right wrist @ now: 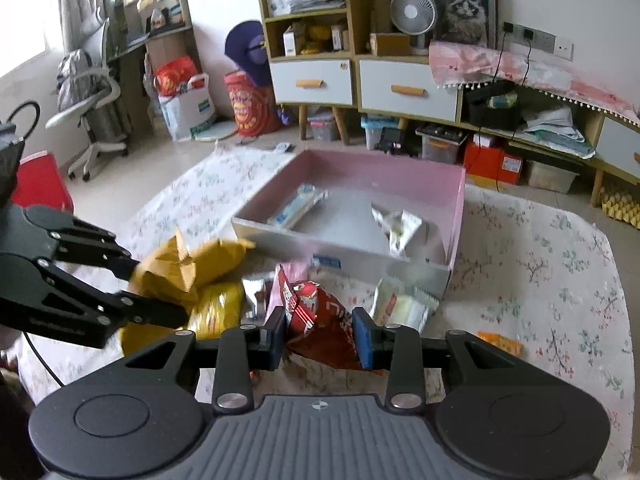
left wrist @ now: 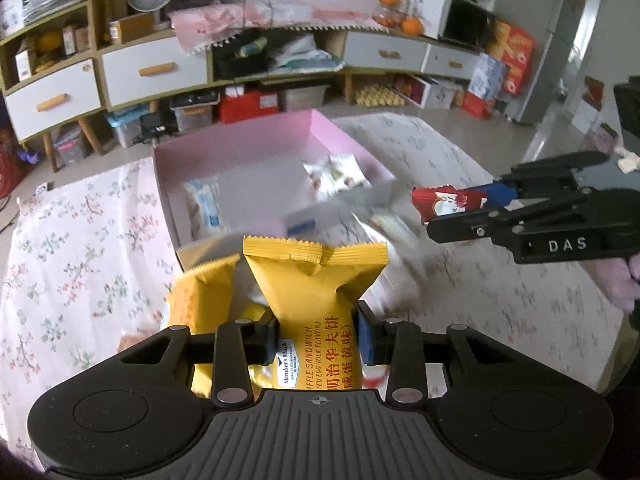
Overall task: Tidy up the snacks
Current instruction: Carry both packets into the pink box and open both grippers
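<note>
My left gripper (left wrist: 318, 340) is shut on a yellow waffle sandwich packet (left wrist: 316, 280) and holds it above the floral cloth, just short of the pink box (left wrist: 240, 148). My right gripper (right wrist: 320, 334) is shut on a red snack packet (right wrist: 320, 320), also in front of the box. The box (right wrist: 460, 208) holds a blue-white packet (right wrist: 298, 204) at its left and a white patterned packet (right wrist: 400, 226) at its right. In the left wrist view the right gripper (left wrist: 452, 210) shows at right with the red packet (left wrist: 440, 200). In the right wrist view the left gripper (right wrist: 160, 292) shows at left with the yellow packet (right wrist: 180, 264).
More loose packets lie on the floral cloth (right wrist: 540, 260) before the box: yellow ones (left wrist: 200, 300), a silver one (right wrist: 256, 292), a pale one (right wrist: 400, 304), an orange one (right wrist: 500, 342). Cabinets, storage bins and a chair (right wrist: 92, 92) stand beyond the mat.
</note>
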A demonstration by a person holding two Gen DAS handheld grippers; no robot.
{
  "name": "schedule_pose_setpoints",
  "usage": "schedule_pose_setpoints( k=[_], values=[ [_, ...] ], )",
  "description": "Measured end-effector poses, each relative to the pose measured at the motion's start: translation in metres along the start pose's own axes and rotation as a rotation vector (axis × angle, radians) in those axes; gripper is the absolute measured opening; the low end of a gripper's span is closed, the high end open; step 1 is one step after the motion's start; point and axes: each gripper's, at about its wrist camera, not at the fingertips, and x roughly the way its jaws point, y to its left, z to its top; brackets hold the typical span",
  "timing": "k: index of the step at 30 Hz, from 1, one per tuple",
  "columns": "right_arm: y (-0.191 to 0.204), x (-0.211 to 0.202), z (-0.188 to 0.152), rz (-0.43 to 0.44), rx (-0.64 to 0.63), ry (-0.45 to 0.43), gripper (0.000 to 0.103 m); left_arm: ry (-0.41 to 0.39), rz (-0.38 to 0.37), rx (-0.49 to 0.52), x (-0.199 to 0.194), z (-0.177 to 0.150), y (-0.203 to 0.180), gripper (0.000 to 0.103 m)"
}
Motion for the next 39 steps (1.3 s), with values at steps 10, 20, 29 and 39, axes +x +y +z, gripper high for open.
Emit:
schedule_pose_setpoints(
  k=[10, 20, 29, 39],
  values=[
    [-0.018, 0.023, 0.030, -0.020, 0.091, -0.045, 0.009, -0.037, 0.046, -0.124, 0.023, 0.039, 0.023, 0.034],
    [-0.044, 0.069, 0.047, -0.001, 0.262, -0.043, 0.009, -0.036, 0.106, -0.203, 0.058, 0.080, 0.044, 0.034],
    [-0.050, 0.097, 0.043, 0.018, 0.349, -0.030, 0.010, -0.007, 0.153, -0.238, 0.099, 0.104, 0.058, 0.034],
    [-0.058, 0.104, 0.042, -0.007, 0.398, -0.050, 0.010, 0.009, 0.192, -0.265, 0.131, 0.109, 0.067, 0.034]
  ],
)
